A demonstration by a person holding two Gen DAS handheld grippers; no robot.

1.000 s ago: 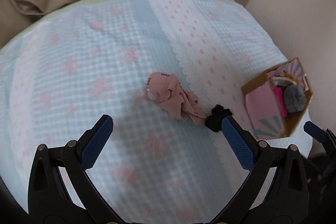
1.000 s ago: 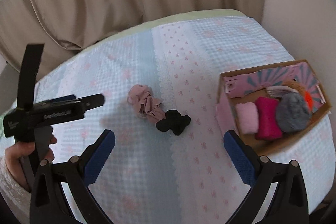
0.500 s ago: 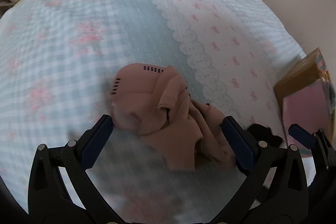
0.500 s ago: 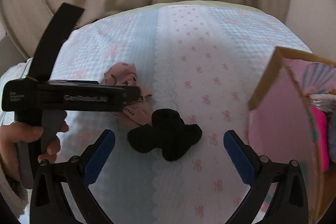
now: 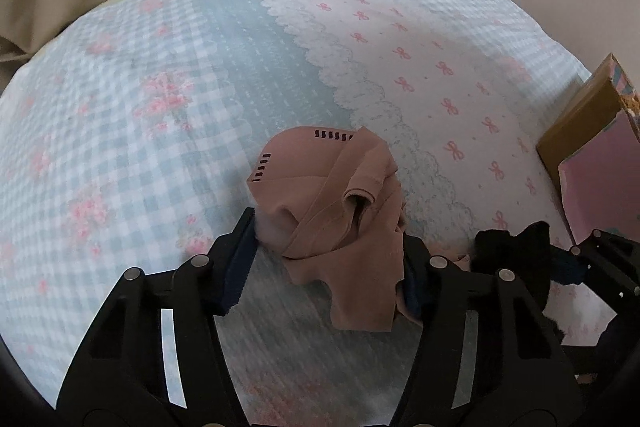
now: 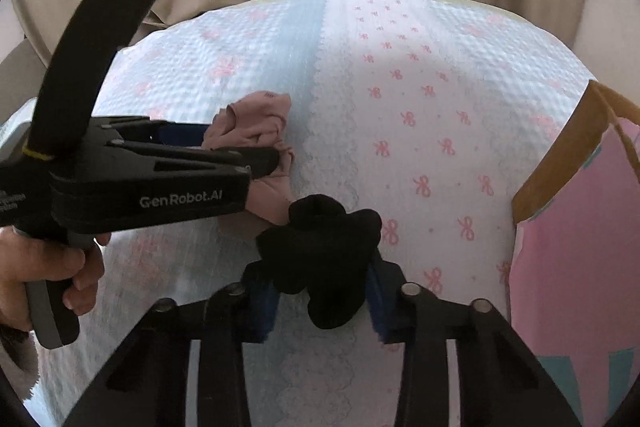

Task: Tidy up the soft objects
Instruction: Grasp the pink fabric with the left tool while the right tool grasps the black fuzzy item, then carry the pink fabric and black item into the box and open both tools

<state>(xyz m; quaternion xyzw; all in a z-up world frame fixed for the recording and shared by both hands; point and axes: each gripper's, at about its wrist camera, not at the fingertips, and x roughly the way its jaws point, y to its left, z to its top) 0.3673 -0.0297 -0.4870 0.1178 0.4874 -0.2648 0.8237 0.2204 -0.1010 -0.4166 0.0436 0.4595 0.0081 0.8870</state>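
My left gripper (image 5: 326, 259) pinches the crumpled pink fabric garment (image 5: 336, 203) and my right gripper (image 6: 320, 297) the balled black sock (image 6: 320, 247) on the bed, fingers narrowed, ready for the nearby pink cardboard box (image 6: 576, 227).

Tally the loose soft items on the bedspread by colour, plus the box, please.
Pink cloth: 1, between the left gripper fingers.
Black sock: 1, between the right gripper fingers.
Cardboard box: 1.
Total: 3.
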